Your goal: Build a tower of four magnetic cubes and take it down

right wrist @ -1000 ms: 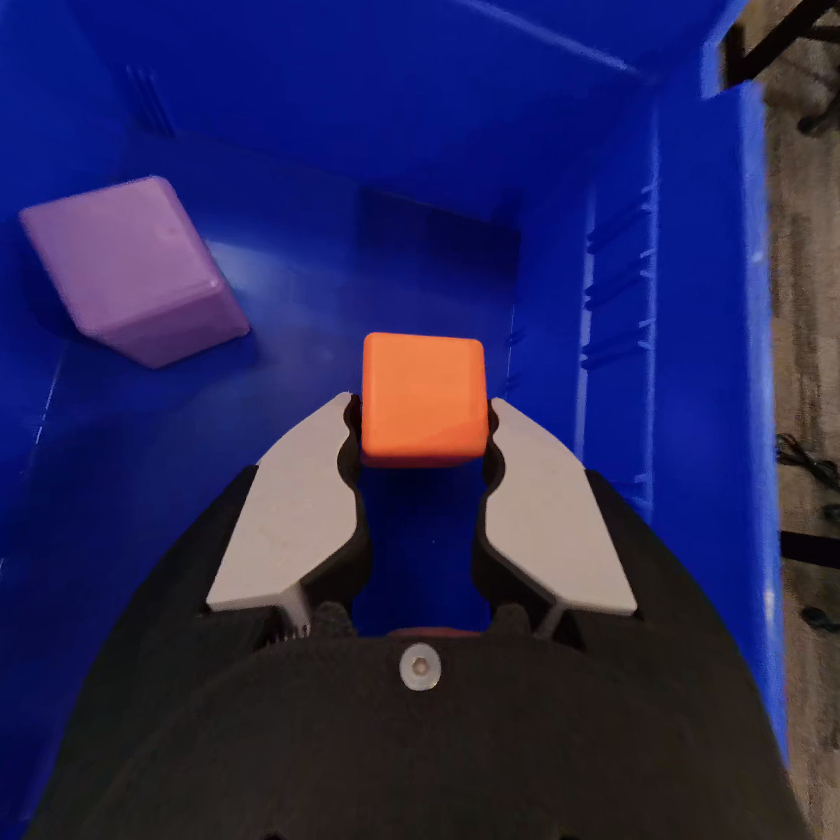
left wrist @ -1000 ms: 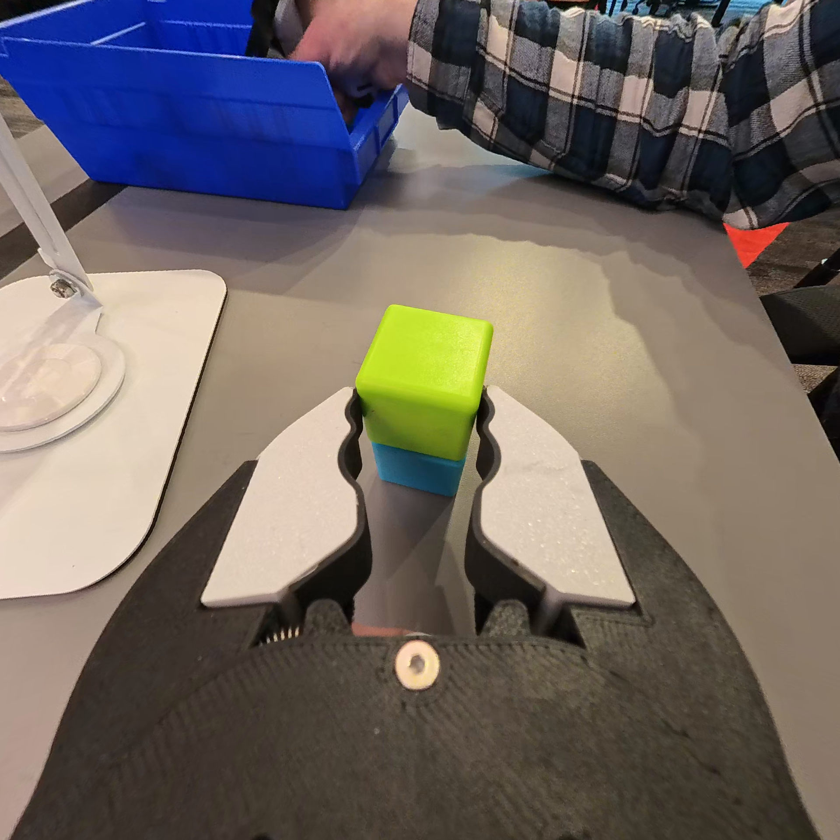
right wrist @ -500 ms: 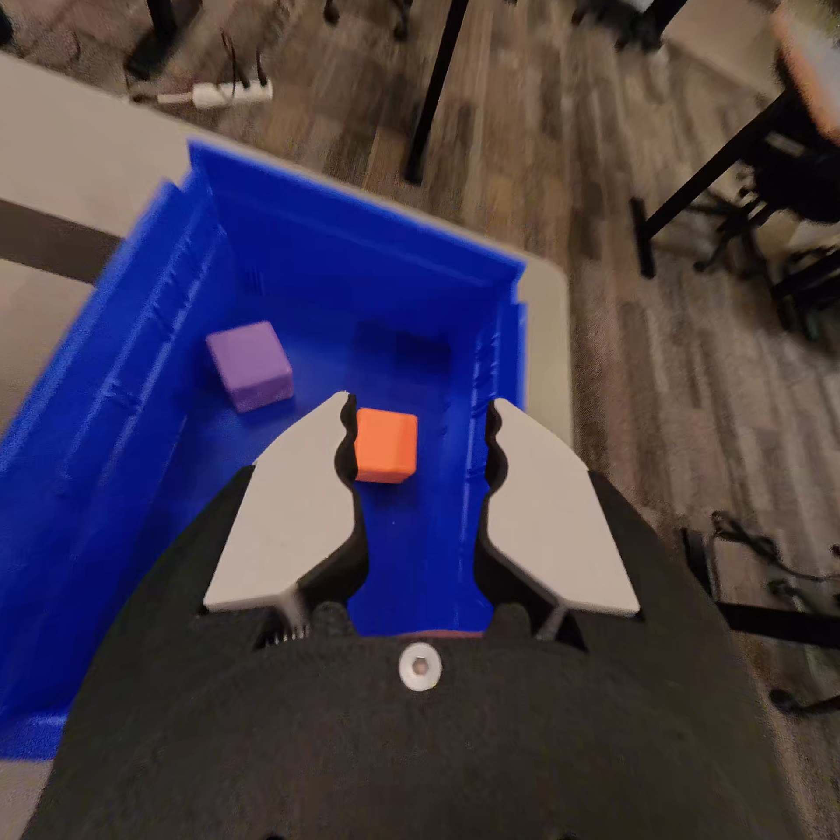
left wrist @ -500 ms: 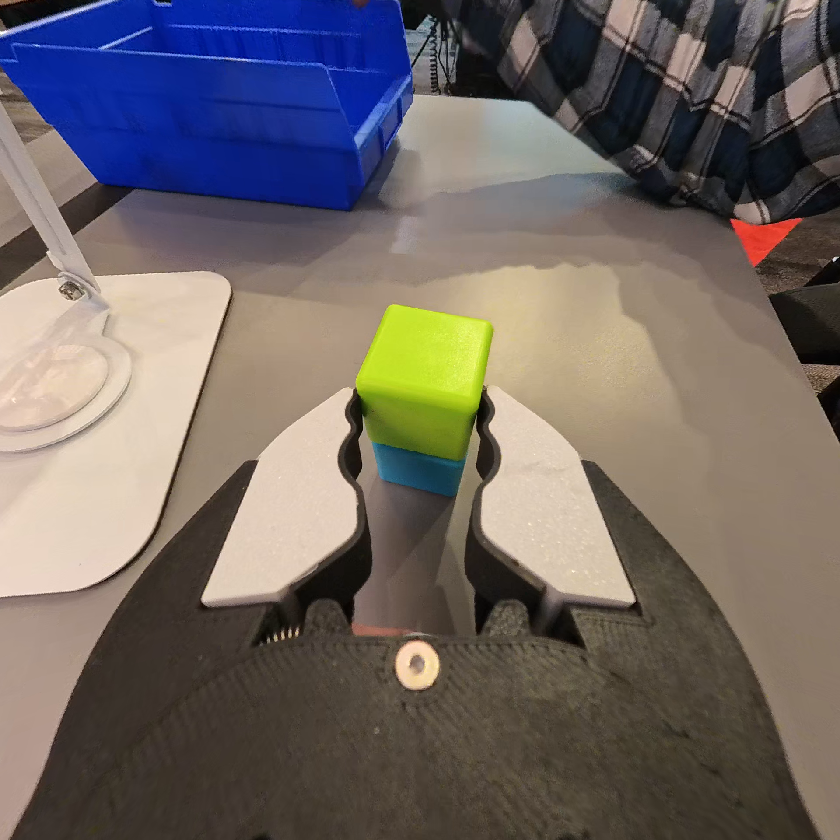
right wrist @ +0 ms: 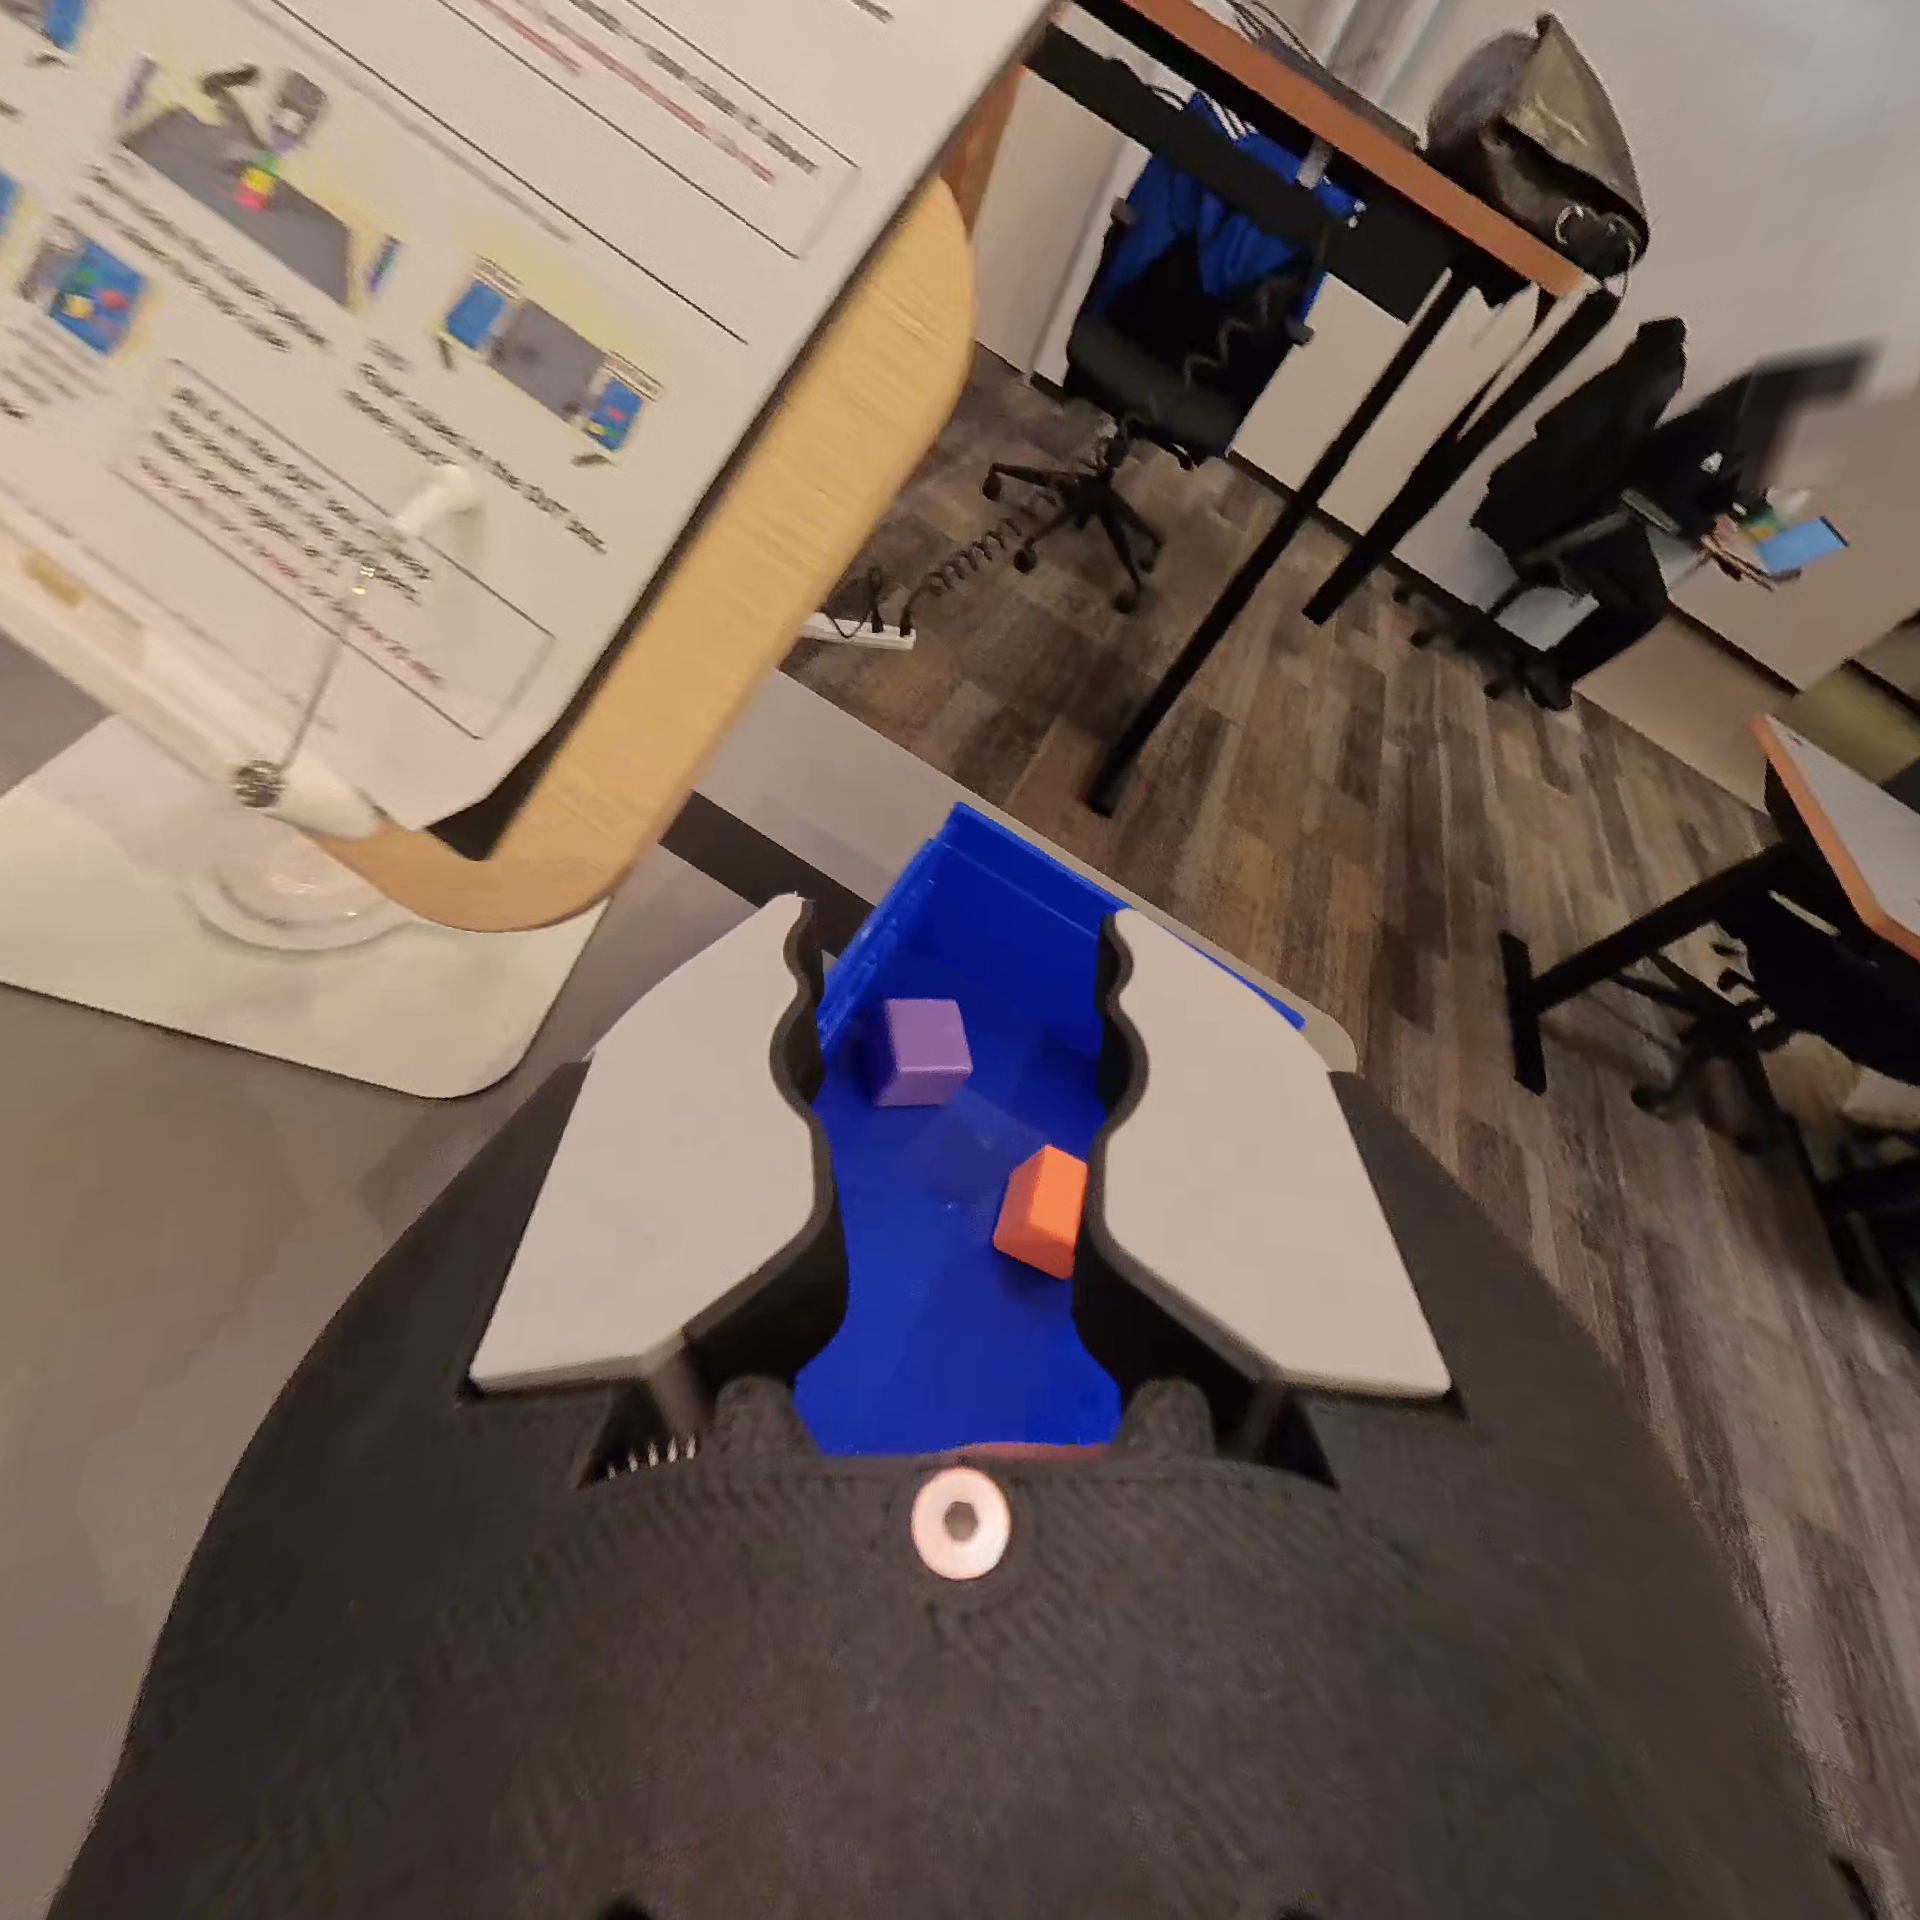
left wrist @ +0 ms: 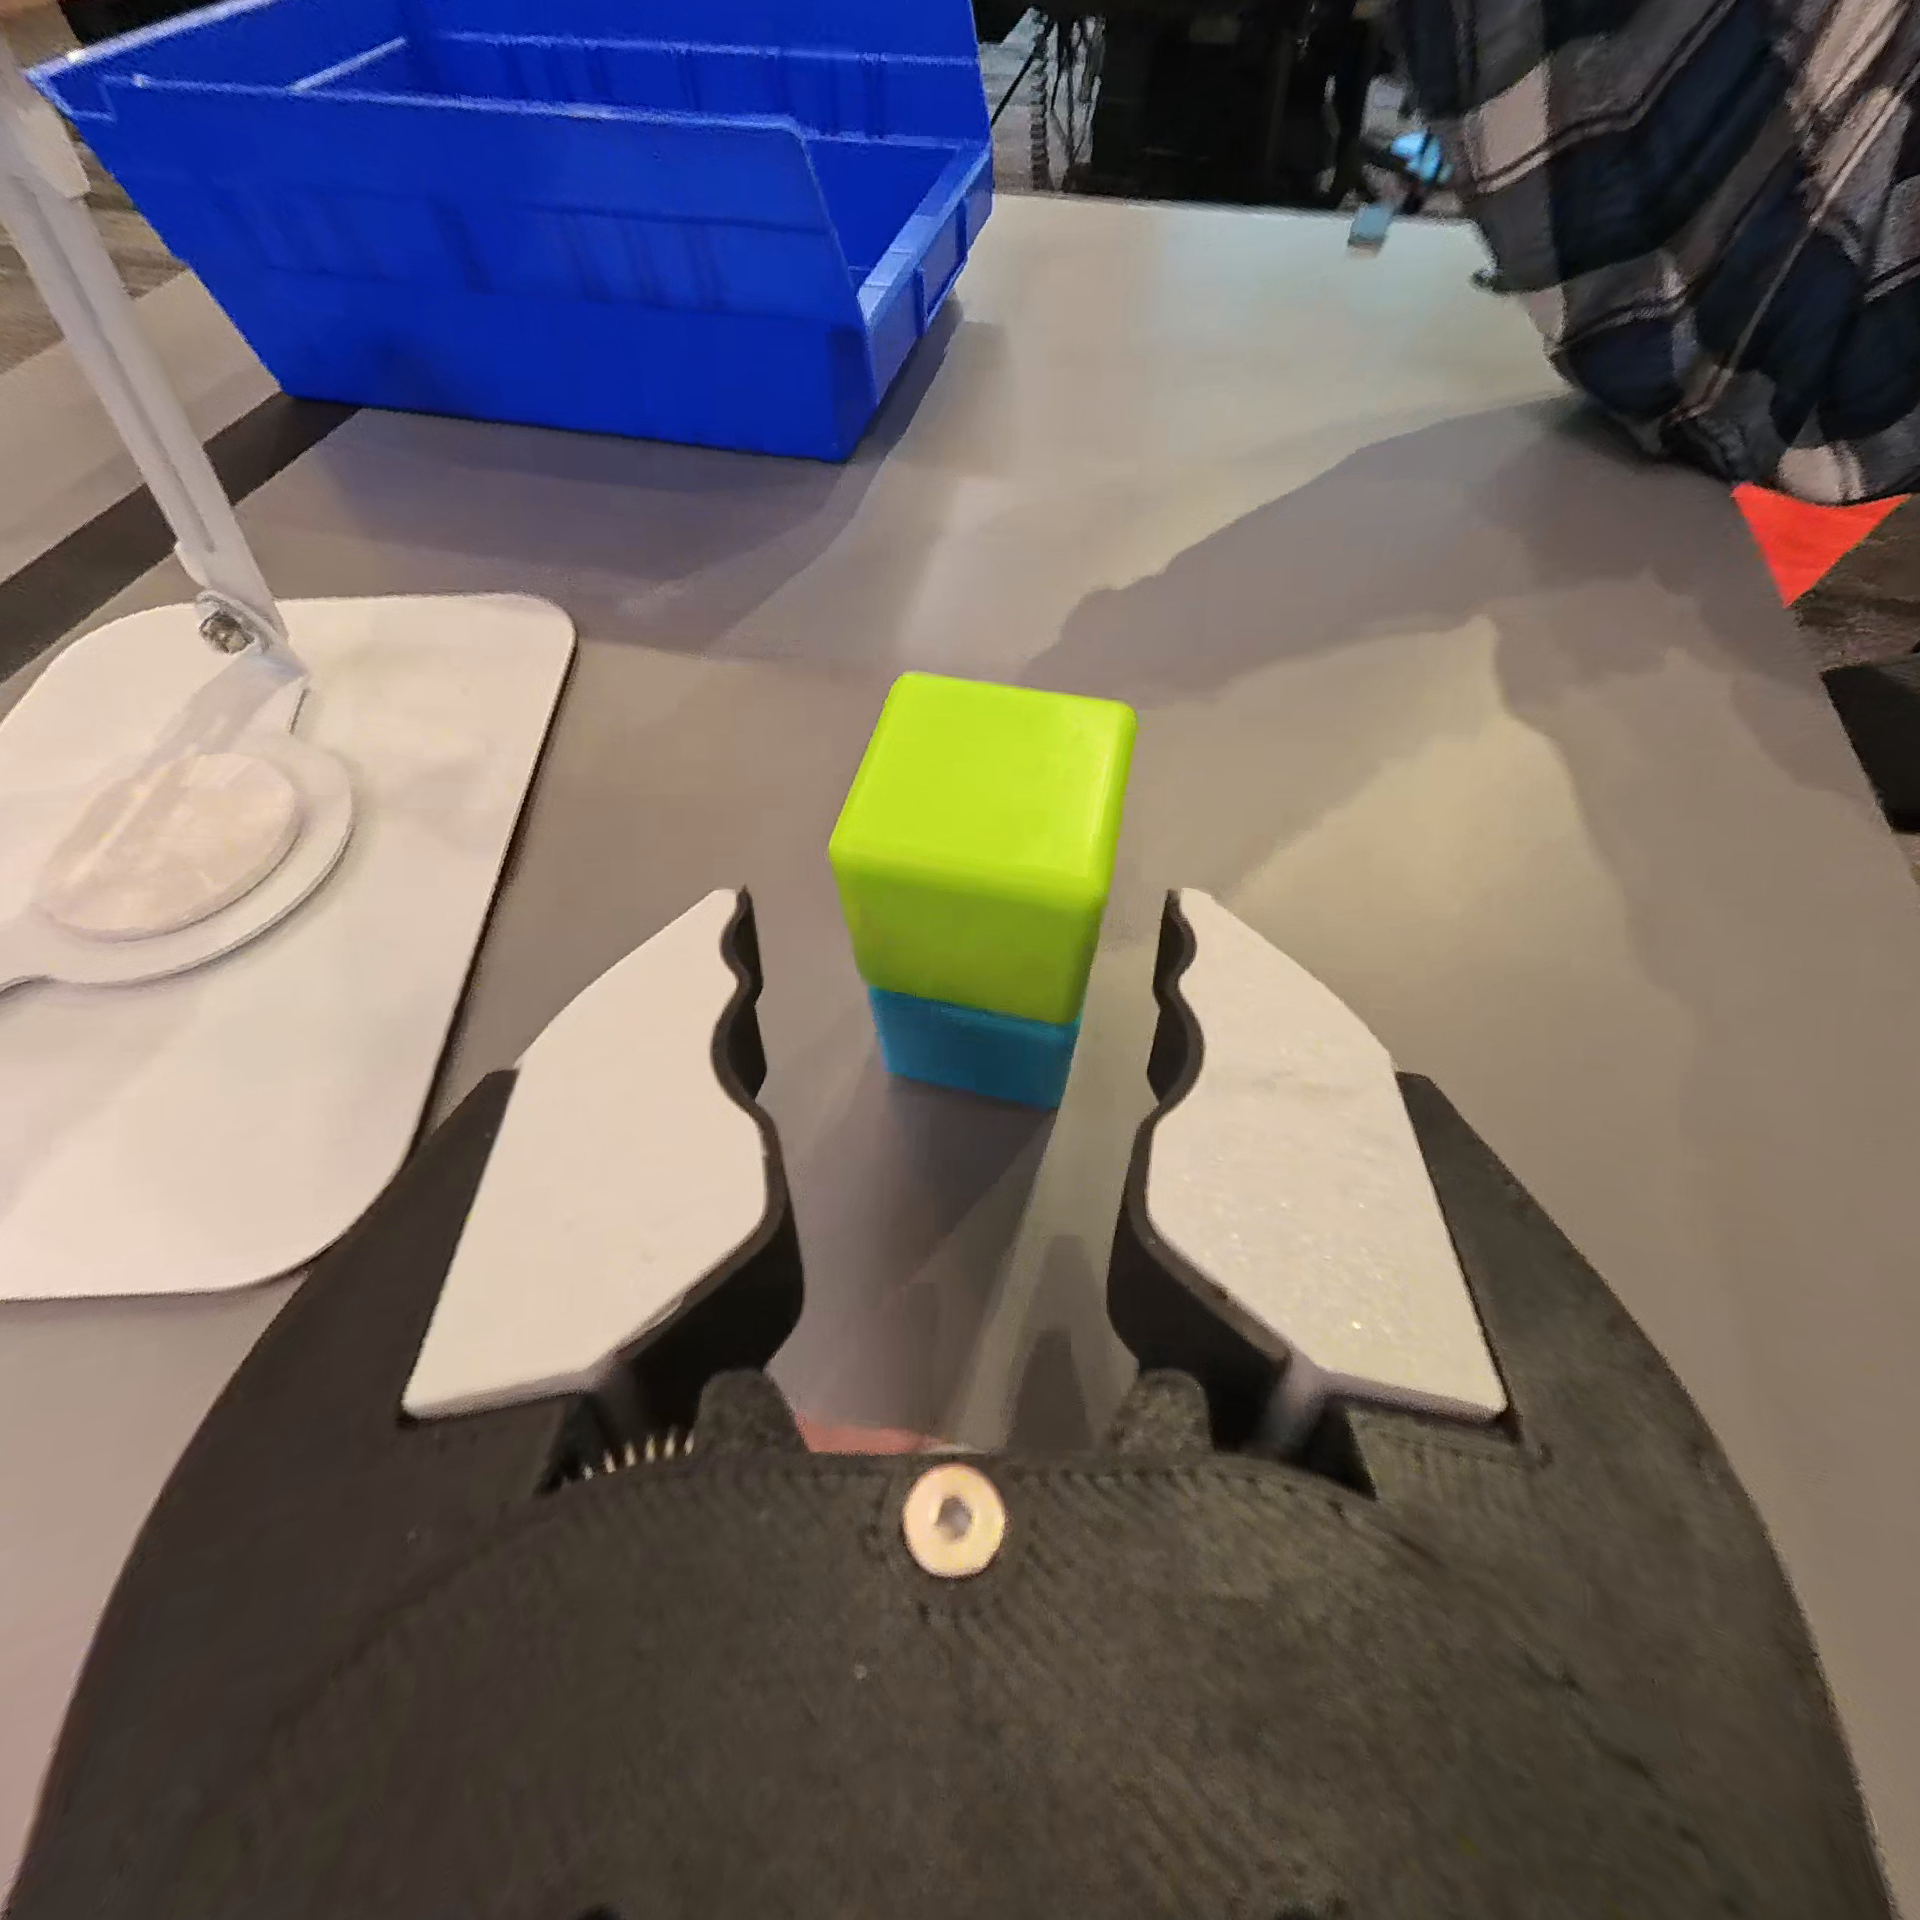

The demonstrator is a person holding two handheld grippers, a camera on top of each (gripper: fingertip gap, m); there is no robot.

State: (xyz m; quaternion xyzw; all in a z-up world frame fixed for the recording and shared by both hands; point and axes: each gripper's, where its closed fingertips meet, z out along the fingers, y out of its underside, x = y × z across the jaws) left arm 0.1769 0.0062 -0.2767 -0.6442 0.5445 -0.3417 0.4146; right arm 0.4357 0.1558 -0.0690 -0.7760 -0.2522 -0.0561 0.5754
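A lime green cube (left wrist: pixel 982 857) stands on a light blue cube (left wrist: pixel 971 1055) on the grey table (left wrist: pixel 1351 935). My left gripper (left wrist: pixel 956 914) is open, its fingertips on either side of the green cube and clear of it. My right gripper (right wrist: pixel 956 935) is open and empty, held high above the blue bin (right wrist: pixel 935 1299). A purple cube (right wrist: pixel 920 1049) and an orange cube (right wrist: pixel 1039 1210) lie on the bin floor. The bin also shows in the left wrist view (left wrist: pixel 540 229) at the back left.
A white stand base (left wrist: pixel 260 935) lies left of the stack, with its thin post (left wrist: pixel 114 343). The stand holds a printed sheet on a wooden board (right wrist: pixel 416 312). A plaid sleeve (left wrist: pixel 1714 229) hangs at the back right. Office chairs and desks stand beyond the table. The left gripper's tips are roughly 35 centimeters from the right gripper's. Measured from the fingertips, the purple cube (right wrist: pixel 920 1049) is 25 centimeters or so from the right gripper and 40 centimeters from the left.
My left gripper let go of the green cube and opened. My right gripper released the orange cube into the bin and rose well above it. The plaid arm withdrew to the right.
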